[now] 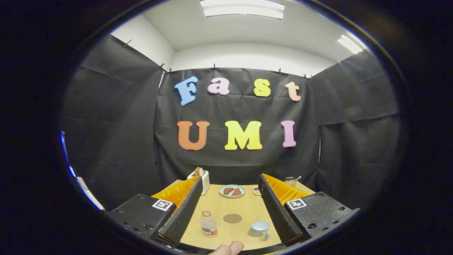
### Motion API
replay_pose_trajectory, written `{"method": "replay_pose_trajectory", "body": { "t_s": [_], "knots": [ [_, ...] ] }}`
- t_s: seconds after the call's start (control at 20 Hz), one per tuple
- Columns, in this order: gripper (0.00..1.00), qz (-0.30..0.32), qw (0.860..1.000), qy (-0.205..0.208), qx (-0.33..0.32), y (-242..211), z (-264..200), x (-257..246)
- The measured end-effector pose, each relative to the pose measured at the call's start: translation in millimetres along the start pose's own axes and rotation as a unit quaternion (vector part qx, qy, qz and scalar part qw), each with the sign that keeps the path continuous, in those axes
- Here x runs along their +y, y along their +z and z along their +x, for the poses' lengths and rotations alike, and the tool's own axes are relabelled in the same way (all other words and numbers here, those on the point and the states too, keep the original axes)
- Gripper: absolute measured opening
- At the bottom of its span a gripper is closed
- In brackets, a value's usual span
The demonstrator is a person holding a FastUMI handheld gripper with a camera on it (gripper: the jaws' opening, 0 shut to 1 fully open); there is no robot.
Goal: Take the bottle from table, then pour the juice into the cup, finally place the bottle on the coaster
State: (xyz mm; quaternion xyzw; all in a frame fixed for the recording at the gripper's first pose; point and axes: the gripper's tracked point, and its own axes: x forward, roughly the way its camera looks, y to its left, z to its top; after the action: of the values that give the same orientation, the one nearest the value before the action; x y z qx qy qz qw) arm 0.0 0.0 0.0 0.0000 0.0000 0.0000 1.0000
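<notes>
A small clear bottle (208, 224) with a label and a little juice stands upright on the wooden table (226, 205), just inside my left finger. A round brown coaster (232, 218) lies flat in the middle, to the bottle's right. A pale blue cup (260, 228) with a handle stands near my right finger. My gripper (229, 182) hangs above the table's near part, open, with nothing between its fingers. All three things lie below and between the fingers.
At the table's far side stand a white toaster (201, 180) with a slice in it, a plate (232, 191) with brown food, a small dish (256, 190) and a glass (291, 181) behind my right finger. A person's fingertips (228, 248) show at the near edge.
</notes>
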Motion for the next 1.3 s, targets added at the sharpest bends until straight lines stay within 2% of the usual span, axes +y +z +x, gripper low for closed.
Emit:
{"method": "replay_pose_trajectory", "body": {
  "t_s": [0.8, 1.3],
  "knots": [
    [1.00, 0.020, 1.000, 0.000, 0.012, -21.9, 13.2, -6.3],
    [1.00, 0.021, 1.000, 0.003, 0.022, -80.5, 30.8, 6.1]
  ]
}}
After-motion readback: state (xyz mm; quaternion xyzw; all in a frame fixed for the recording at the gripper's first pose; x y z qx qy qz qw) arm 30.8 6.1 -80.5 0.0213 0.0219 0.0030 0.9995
